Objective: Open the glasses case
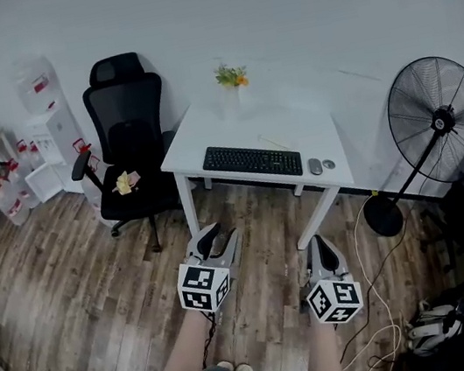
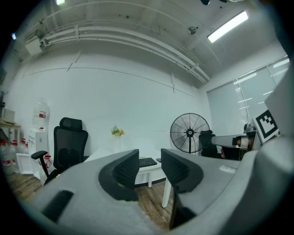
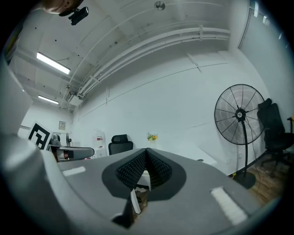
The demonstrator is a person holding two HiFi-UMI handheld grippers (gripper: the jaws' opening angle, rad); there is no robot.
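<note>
Head view sits high and well back, staring steeply down over the left gripper (image 1: 221,238) and right gripper (image 1: 321,244); both gripper views ride low, level, facing the white rectangular desk (image 1: 293,129); all three catch the black high-backed office chair (image 1: 128,123) and black round pedestal fan (image 1: 438,119).

The glasses case (image 1: 315,165) is a small grey oblong lying flat on the white desk (image 1: 205,136), just right of the keyboard (image 1: 251,161). It is too small to tell whether it is shut.
</note>
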